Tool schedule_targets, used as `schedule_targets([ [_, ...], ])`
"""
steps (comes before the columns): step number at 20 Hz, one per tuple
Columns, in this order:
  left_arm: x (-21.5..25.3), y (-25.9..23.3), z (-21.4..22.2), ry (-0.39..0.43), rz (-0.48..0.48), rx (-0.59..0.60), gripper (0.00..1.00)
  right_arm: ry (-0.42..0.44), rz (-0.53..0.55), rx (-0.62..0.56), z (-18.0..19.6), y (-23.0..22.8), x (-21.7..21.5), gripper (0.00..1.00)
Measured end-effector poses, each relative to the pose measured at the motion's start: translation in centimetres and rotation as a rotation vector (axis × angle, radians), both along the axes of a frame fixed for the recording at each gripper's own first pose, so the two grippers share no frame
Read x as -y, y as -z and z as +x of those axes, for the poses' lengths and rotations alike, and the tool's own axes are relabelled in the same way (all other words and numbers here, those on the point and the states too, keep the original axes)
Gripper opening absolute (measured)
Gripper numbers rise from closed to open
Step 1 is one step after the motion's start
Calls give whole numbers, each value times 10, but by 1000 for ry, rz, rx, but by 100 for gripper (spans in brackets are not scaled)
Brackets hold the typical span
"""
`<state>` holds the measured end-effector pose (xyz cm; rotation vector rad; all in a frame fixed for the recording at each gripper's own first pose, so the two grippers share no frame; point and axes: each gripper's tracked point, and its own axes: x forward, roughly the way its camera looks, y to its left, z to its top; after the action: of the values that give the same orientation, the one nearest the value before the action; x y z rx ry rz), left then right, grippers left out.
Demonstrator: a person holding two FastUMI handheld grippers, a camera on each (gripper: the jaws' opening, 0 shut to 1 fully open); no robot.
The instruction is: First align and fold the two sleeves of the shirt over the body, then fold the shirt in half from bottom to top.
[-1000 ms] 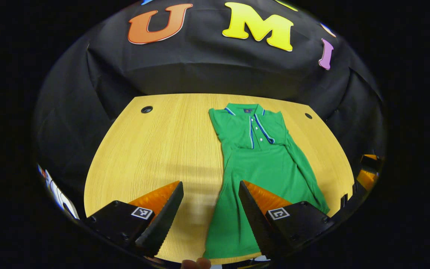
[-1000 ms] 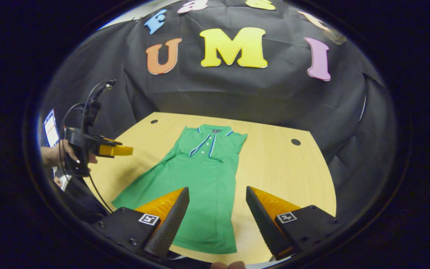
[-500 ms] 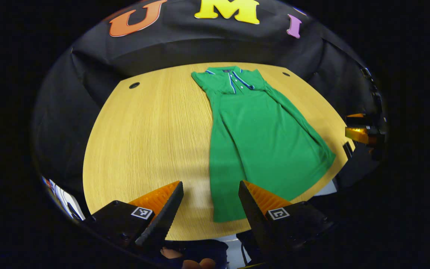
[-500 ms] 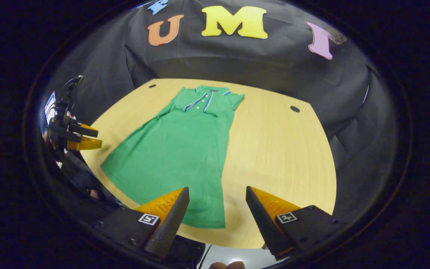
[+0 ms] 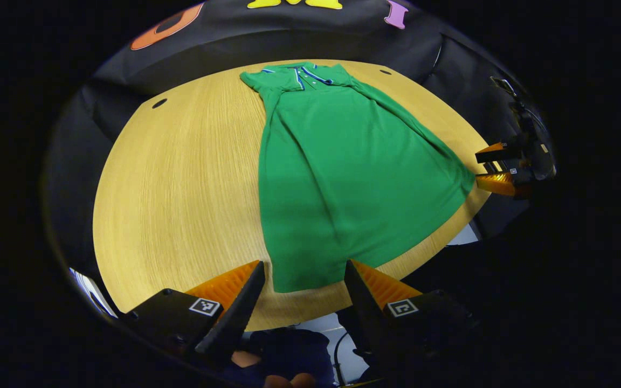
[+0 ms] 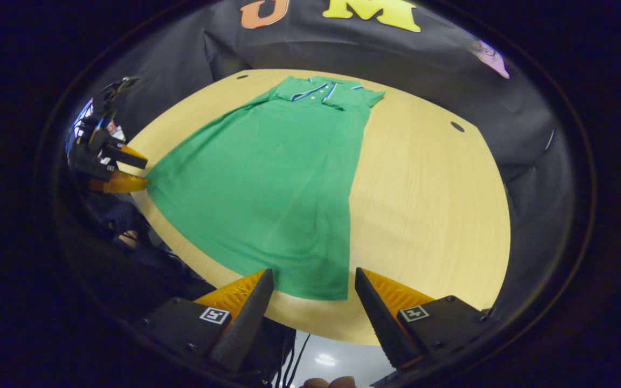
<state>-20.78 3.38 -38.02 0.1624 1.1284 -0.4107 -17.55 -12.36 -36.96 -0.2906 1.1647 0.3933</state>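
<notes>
Sleeves lie folded over the shirt (image 5: 343, 172); the bottom-to-top fold is next. Left gripper (image 5: 304, 293) and right gripper (image 6: 314, 302) hold their fingers wide, empty. Each must seize a hem corner.

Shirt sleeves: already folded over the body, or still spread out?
Folded in: the shirt lies narrow at the shoulders, nothing sticking sideways. Bottom half still unfolded.

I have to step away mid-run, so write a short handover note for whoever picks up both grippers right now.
Left gripper: open, empty, at the shirt's near-left hem corner.
Right gripper: open, empty, at the near-right hem corner.
Green shirt: flat on the wooden table, collar at the far end, hem near the front edge.
Done: both sleeves look folded over the body.
Left: grip both hem corners, fold bottom up to the collar.
</notes>
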Motion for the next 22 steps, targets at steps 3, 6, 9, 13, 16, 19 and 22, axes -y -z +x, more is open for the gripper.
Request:
schedule_targets([
  [3,-3,9,4,9,30,-3,96,5,-14,-12,3,10,2,98],
  [6,-2,15,1,7,30,-24,96,10,-15,-28,6,19,1,98],
  [9,-3,18,2,31,50,-20,95,17,-3,-44,8,25,0,98],
  [13,-2,18,2,22,60,-21,95,-5,3,-52,8,24,-1,98],
  [16,-3,19,0,0,57,-7,96,4,2,-58,10,23,0,97],
  [19,4,22,0,0,61,-23,88,20,12,-56,12,24,-1,71],
  [22,15,17,-1,14,35,-31,40,22,31,-62,14,23,-5,22],
])
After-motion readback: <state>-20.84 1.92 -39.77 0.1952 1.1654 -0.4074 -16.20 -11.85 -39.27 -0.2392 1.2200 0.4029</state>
